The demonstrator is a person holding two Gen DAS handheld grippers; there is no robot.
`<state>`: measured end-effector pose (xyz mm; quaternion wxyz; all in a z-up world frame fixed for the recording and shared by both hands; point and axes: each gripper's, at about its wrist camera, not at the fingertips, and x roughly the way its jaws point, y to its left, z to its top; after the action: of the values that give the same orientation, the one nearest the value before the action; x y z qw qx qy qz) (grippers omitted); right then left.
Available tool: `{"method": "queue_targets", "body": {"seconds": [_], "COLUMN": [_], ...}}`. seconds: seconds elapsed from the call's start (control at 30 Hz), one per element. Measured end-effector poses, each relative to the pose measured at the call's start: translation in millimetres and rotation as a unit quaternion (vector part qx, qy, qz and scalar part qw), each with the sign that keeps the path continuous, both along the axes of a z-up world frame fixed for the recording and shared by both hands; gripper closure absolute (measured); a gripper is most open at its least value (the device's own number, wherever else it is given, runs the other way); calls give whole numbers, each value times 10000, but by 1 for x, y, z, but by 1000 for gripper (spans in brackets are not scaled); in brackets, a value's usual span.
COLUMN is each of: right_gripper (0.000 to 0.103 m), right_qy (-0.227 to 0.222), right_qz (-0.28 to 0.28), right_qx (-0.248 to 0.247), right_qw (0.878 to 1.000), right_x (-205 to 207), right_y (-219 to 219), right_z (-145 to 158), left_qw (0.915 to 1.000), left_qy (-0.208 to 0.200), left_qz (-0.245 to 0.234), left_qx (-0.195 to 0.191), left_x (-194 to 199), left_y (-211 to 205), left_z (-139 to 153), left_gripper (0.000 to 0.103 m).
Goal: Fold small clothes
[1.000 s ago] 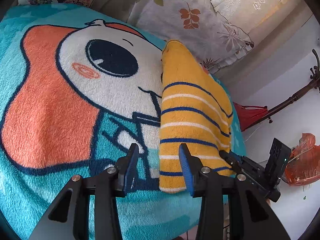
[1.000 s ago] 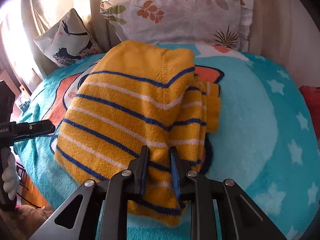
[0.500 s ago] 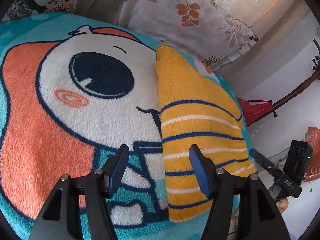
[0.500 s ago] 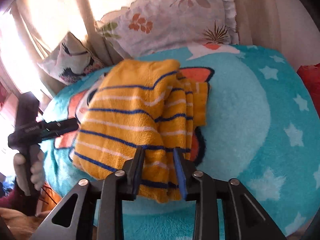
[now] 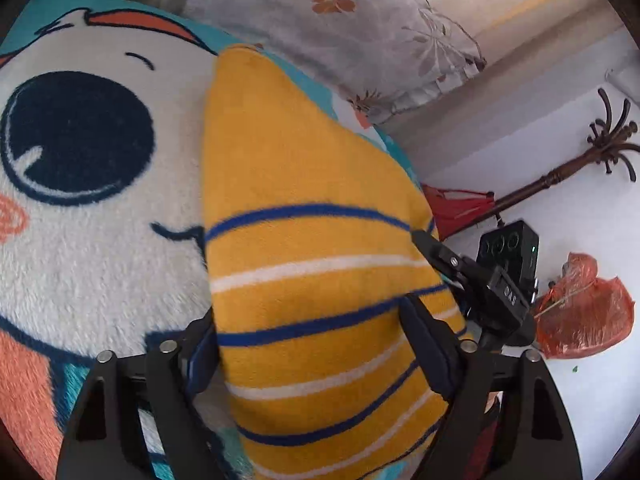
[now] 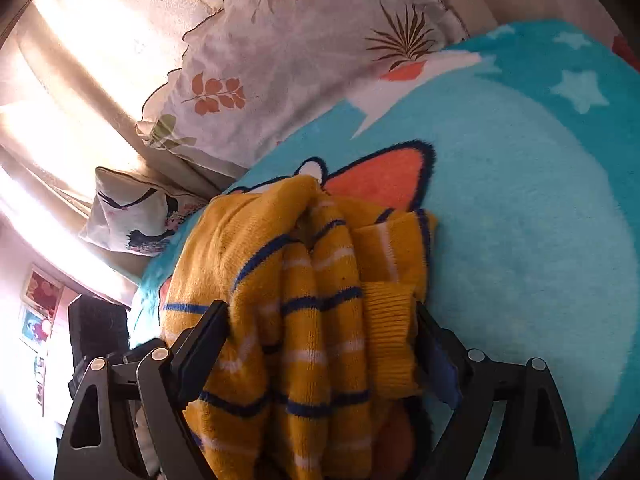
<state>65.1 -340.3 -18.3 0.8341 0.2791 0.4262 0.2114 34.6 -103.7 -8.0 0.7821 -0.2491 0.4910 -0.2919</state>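
- A folded yellow striped garment (image 5: 316,280) is laid on a turquoise cartoon blanket (image 5: 92,264), its narrow end towards the far floral pillow (image 5: 360,40).
- The left gripper (image 5: 320,344) is seen at the garment's near end; its jaws have just been opening, and the striped fabric lies between them, though it cannot be told whether the pads press on it.
- The right gripper (image 6: 320,344) is spread wide, its jaws having just been opening; the bunched folds of the garment (image 6: 304,304) fill the gap between them.
- In the left wrist view the right gripper (image 5: 424,240) is seen at the garment's right edge.
- A small patterned cushion (image 6: 132,212) is propped to the far left.
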Motion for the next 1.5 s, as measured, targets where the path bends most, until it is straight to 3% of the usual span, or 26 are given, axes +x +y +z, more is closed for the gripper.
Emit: {"method": "queue_targets", "body": {"seconds": [0.03, 0.07, 0.13, 0.3, 0.33, 0.4, 0.5, 0.6, 0.7, 0.77, 0.87, 0.93, 1.0, 1.1, 1.17, 1.23, 1.3, 1.37, 1.5], "right_gripper": [39, 51, 56, 56, 53, 44, 43, 43, 43, 43, 43, 43, 43, 44, 46, 44, 42, 31, 31], "right_qy": [34, 45, -156, -763, -794, -688, -355, -279, -629, -921, -1054, -1031, -905, -496, -466, -434, -419, -397, -548], "right_qz": [114, 197, 275, 330, 260, 18, -460, -535, -718, -608, -29, 330, 531, 120, -173, -556, -676, -956, -1157], "right_qx": [30, 184, 110, 45, 93, -27, -1031, -917, -1196, -1173, -599, -362, -438, -929, -987, -1099, -896, -1075, -1341], "right_qw": [9999, 9996, 9994, 9965, 9965, 9976, 9930, 9940, 9882, 9869, 9926, 9935, 9935, 9944, 9939, 9914, 9928, 9888, 9827], "right_x": [4, 6, 8, 19, 24, 37, 48, 39, 24, 16, 12, 11, 14, 22, 17, 5, -9, -26, -63], "right_y": [6, 9, 16, 26, 24, 22, 22, 13, 16, 25, 48, 64, 78, 74, 61, 48, 35, 26, 21], "right_z": [2, 5, 23, 64, 65, 57, 36, 33, 59, 80, 97, 96, 82, 49, 37, 35, 33, 35, 44], "left_qw": [9997, 9993, 9989, 9945, 9935, 9914, 9873, 9900, 9912, 9900, 9876, 9861, 9827, 9734, 9636, 9500, 9383, 9283, 9034], "left_qy": [-145, -250, -377, -832, -837, -660, -176, -100, -98, -233, -510, -649, -793, -1057, -1296, -1555, -1762, -1923, -2282], "left_qz": [1, -27, 5, 121, 164, 283, 323, 344, 447, 521, 634, 762, 906, 1187, 1416, 1678, 1874, 2011, 2257], "left_qx": [198, 278, 295, 630, 751, 1090, 1547, 1365, 1240, 1290, 1343, 1330, 1410, 1650, 1860, 2127, 2310, 2468, 2843], "left_x": [-2, -2, 4, 27, 32, 39, 34, 21, 15, 6, -19, -33, -48, -65, -78, -89, -98, -105, -116], "left_y": [-4, -6, -5, -4, -6, -10, -10, -1, 6, 8, 16, 22, 29, 40, 48, 53, 56, 57, 53], "left_z": [7, 15, 33, 80, 82, 71, 32, 17, 25, 33, 45, 51, 58, 70, 78, 84, 88, 91, 100], "left_gripper": [35, 43, 50, 49, 48, 44, 44, 39, 39, 39, 39, 38, 38, 35, 33, 29, 24, 23, 14]}}
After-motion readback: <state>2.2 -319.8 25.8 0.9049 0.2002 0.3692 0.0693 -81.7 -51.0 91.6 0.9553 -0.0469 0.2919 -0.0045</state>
